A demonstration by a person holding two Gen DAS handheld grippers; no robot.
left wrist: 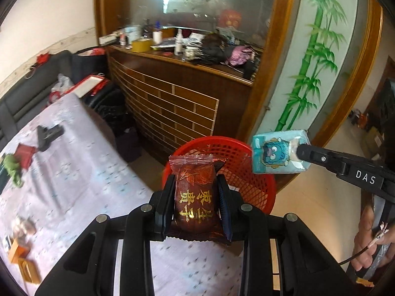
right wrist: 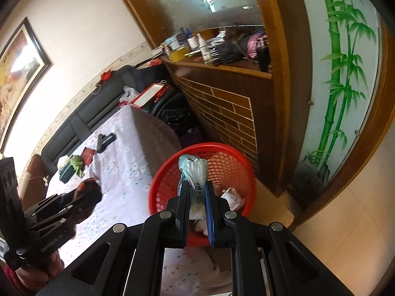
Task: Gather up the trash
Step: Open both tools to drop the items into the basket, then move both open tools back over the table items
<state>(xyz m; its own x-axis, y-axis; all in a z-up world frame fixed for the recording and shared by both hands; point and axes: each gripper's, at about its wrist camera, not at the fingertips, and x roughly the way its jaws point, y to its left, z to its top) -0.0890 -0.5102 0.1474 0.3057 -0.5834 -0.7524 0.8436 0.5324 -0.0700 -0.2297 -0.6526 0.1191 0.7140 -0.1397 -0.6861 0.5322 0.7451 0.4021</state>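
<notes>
My left gripper [left wrist: 196, 180] is shut on a dark red snack packet [left wrist: 196, 192] with gold characters, held over the table's edge just short of the red mesh basket [left wrist: 244, 172]. My right gripper [right wrist: 196, 186] is shut on a light blue tissue pack [right wrist: 193, 172], held above the basket [right wrist: 222, 162]. In the left wrist view the tissue pack [left wrist: 277, 151] shows a blue cartoon face and hangs over the basket's right rim. In the right wrist view the left gripper [right wrist: 95, 192] with the red packet [right wrist: 87, 192] is at the left. A pink wrapper [right wrist: 232, 198] lies in the basket.
The table has a pale flowered cloth [left wrist: 74, 172]. On it lie a black tool [left wrist: 48, 134], a red box [left wrist: 24, 154], a green toy [left wrist: 12, 169] and small orange boxes [left wrist: 22, 259]. A wooden cabinet [left wrist: 172, 103] stands behind the basket, a dark sofa [right wrist: 81, 116] at the back.
</notes>
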